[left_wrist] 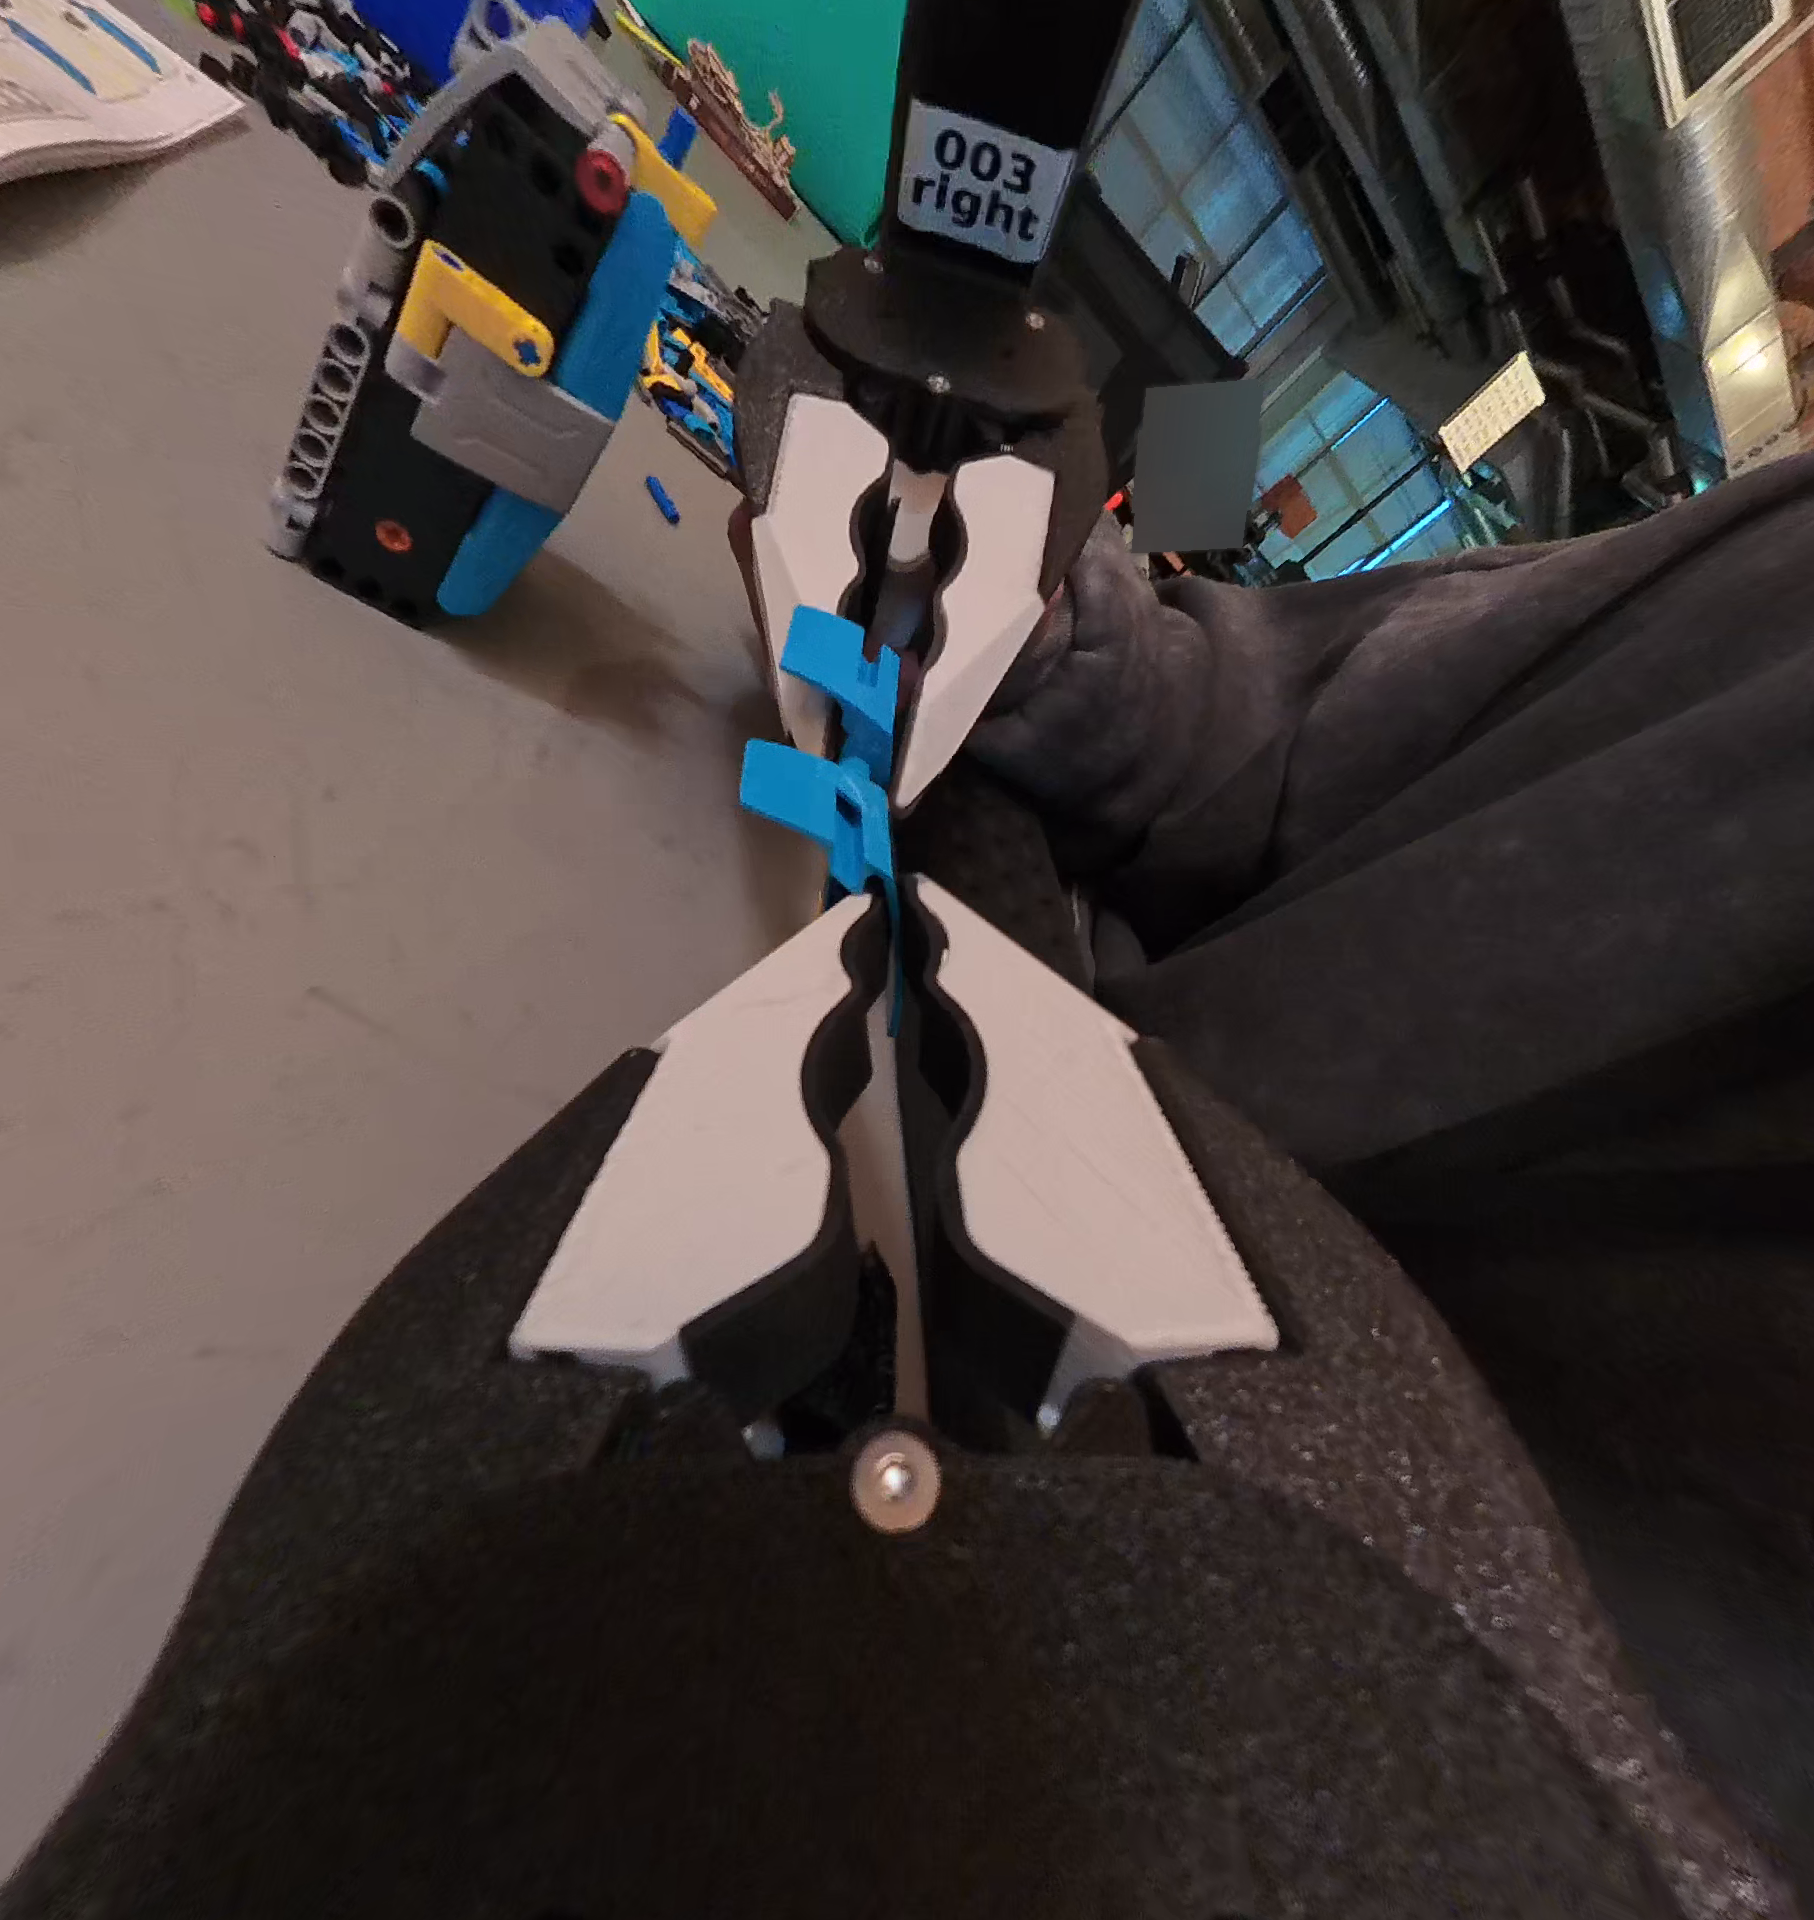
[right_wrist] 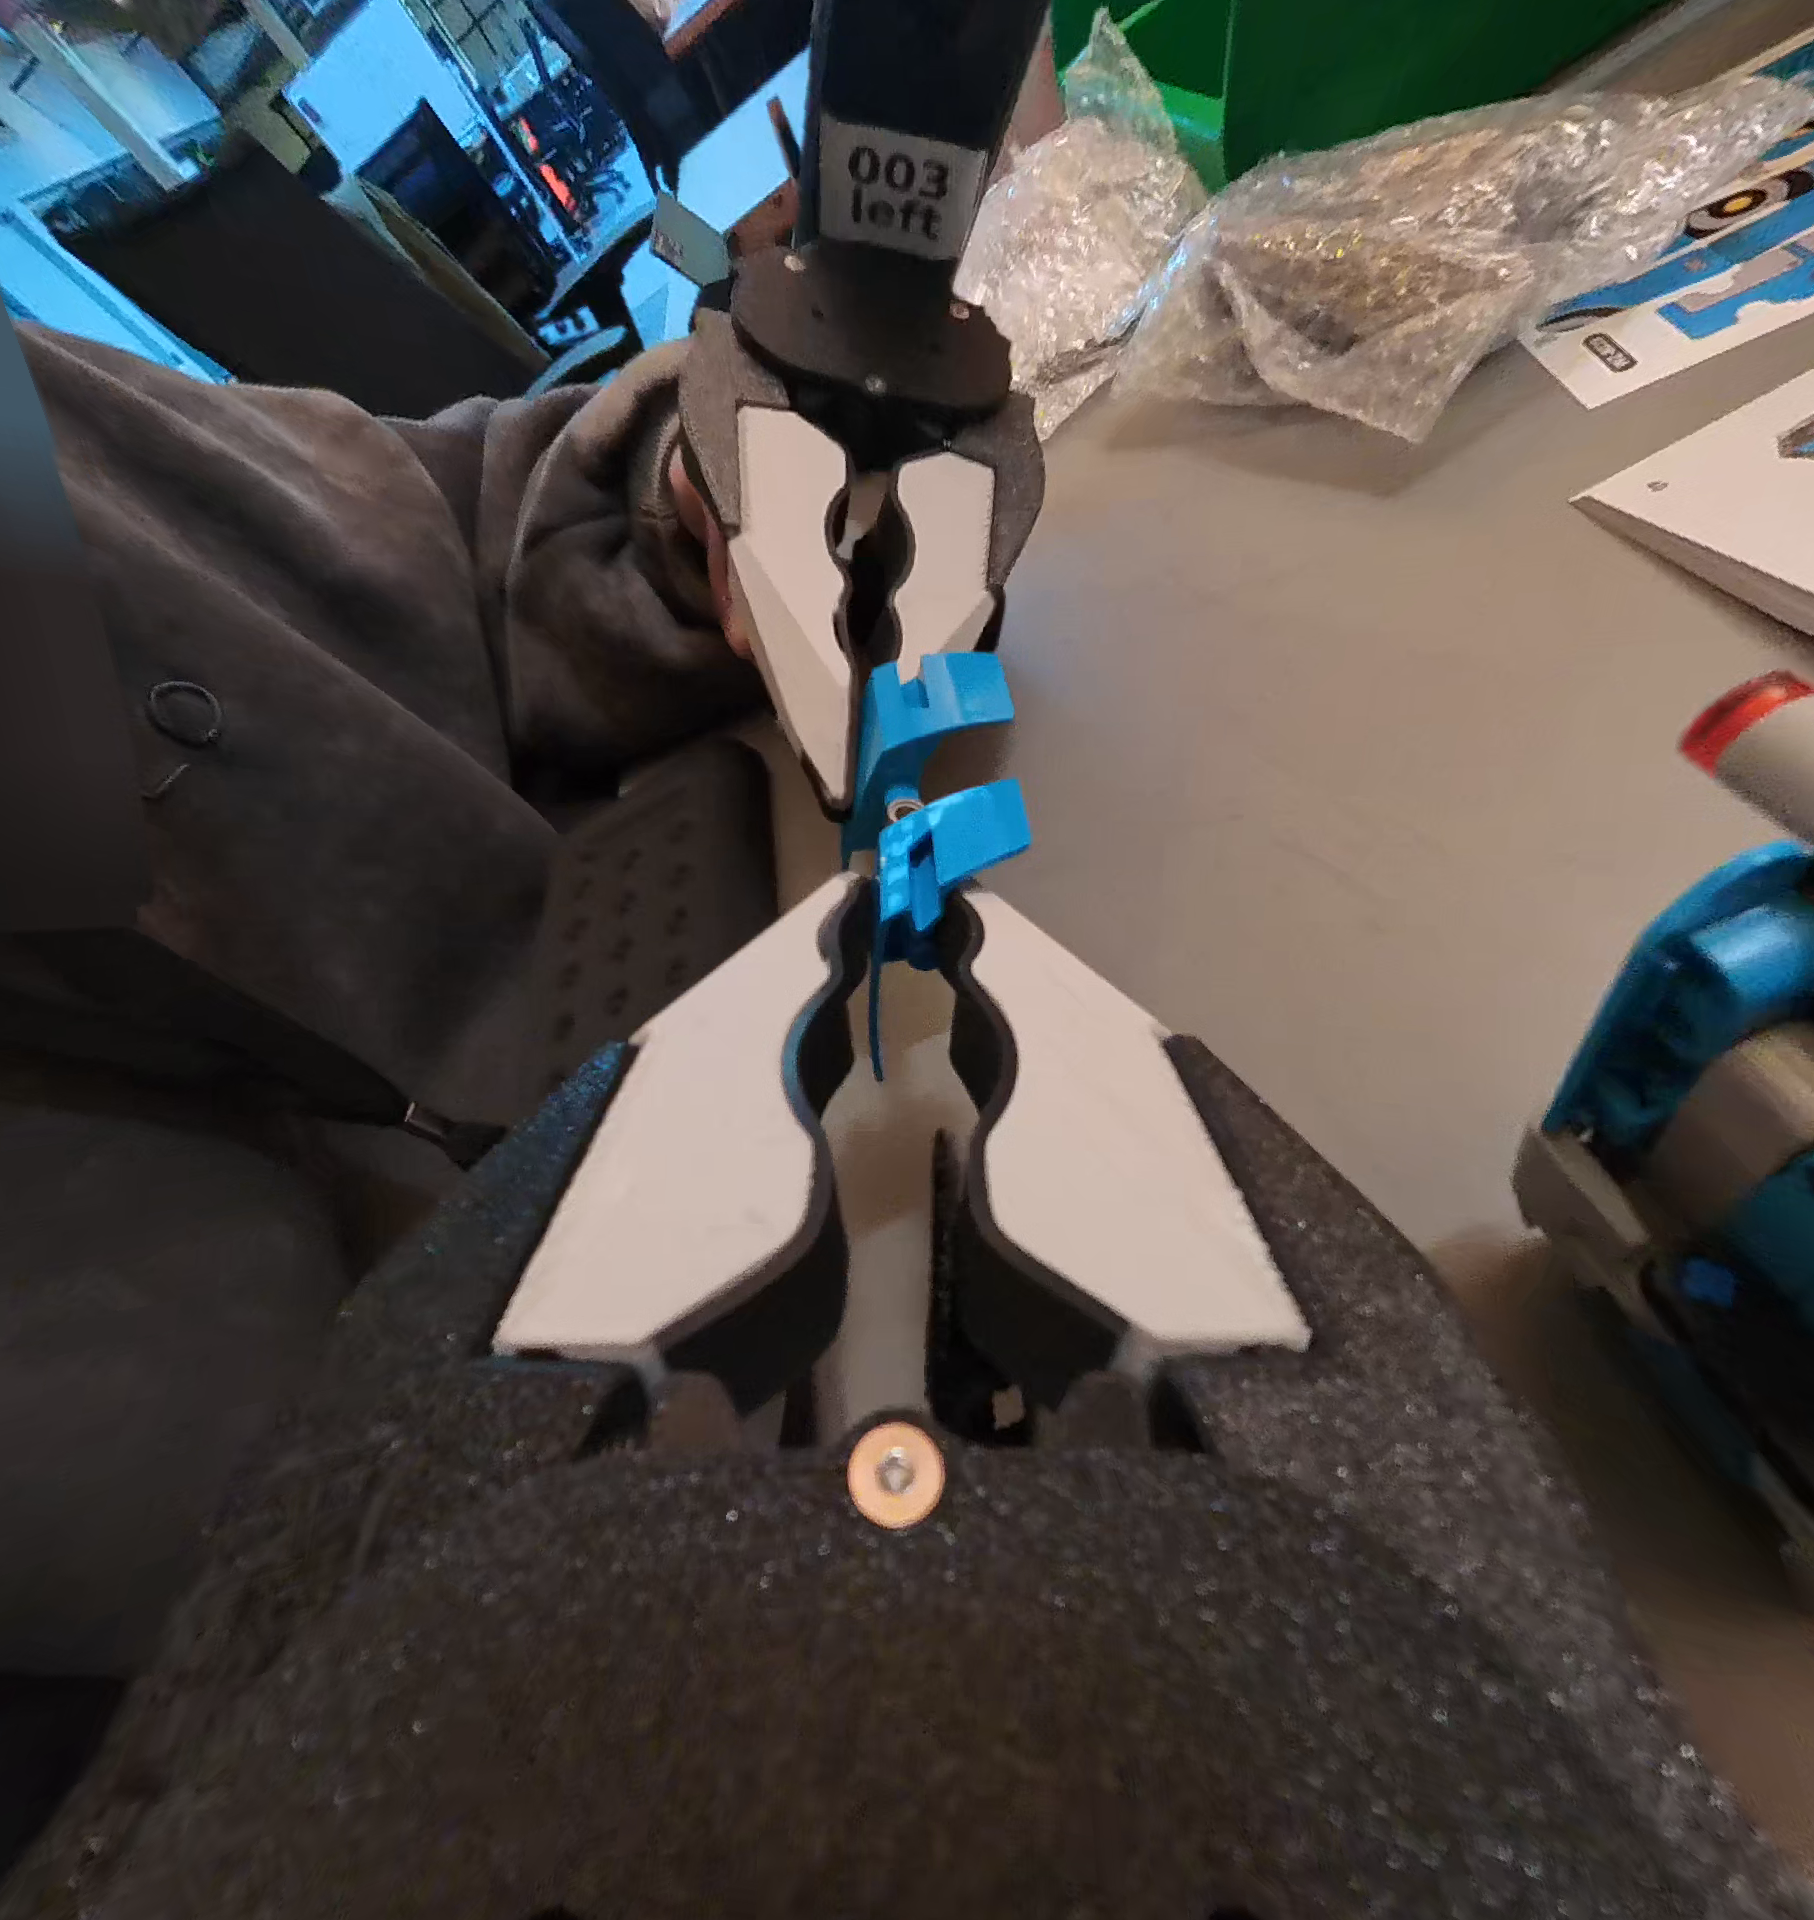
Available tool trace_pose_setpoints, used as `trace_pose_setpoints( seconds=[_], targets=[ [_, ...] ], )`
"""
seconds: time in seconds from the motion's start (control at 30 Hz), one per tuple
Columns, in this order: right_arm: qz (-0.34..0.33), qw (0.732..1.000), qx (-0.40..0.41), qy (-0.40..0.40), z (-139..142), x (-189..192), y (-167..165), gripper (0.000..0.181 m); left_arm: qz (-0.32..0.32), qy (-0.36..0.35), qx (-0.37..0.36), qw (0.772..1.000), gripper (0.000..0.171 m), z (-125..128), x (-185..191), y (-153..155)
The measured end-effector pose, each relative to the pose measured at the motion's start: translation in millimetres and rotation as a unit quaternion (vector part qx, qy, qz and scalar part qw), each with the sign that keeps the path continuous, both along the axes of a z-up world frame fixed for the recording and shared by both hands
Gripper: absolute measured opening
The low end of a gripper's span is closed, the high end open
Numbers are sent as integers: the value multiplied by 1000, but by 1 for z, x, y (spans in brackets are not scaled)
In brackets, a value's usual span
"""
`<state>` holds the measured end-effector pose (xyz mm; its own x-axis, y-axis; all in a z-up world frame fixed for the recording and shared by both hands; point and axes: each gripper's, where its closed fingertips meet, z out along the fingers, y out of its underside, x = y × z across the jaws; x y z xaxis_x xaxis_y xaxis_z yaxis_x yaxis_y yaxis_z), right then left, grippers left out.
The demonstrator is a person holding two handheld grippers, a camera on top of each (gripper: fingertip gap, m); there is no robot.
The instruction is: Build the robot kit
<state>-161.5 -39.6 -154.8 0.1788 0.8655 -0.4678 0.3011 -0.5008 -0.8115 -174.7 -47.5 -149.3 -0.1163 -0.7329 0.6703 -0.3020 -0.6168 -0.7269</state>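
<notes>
My left gripper (left_wrist: 887, 894) is shut on a small blue plastic building piece (left_wrist: 815, 805), held just above the grey table (left_wrist: 259, 935). My right gripper (left_wrist: 867, 774) faces it tip to tip and is shut on a second, similar blue piece (left_wrist: 835, 665). The two pieces meet between the fingertips. In the right wrist view my right gripper (right_wrist: 911, 891) pinches its blue piece (right_wrist: 960, 831), and the left gripper (right_wrist: 872, 748) holds the other blue piece (right_wrist: 934, 707). A small pin end (right_wrist: 898, 805) shows where they join.
A black, grey, blue and yellow brick-built model (left_wrist: 487, 364) stands on the table to the left, also at the right edge of the right wrist view (right_wrist: 1713, 1091). Instruction booklets (right_wrist: 1765, 520), clear plastic bags (right_wrist: 1298, 260), loose parts (left_wrist: 311, 62) and a person's dark sleeve (left_wrist: 1402, 779) surround it.
</notes>
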Motion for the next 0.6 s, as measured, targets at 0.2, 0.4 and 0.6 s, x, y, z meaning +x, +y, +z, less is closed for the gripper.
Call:
trace_pose_setpoints(
  seconds=[0.2,0.4,0.6],
  targets=[
    [5,997,-55,45,8,-2,-1,11,1,-19,-18,1000,0,6,1,0],
    [-3,993,-73,89,21,-5,1,11,5,-60,-28,998,0,19,1,0],
    [-28,991,-89,97,22,-2,12,12,49,-55,37,997,0,17,5,9]
  ],
)
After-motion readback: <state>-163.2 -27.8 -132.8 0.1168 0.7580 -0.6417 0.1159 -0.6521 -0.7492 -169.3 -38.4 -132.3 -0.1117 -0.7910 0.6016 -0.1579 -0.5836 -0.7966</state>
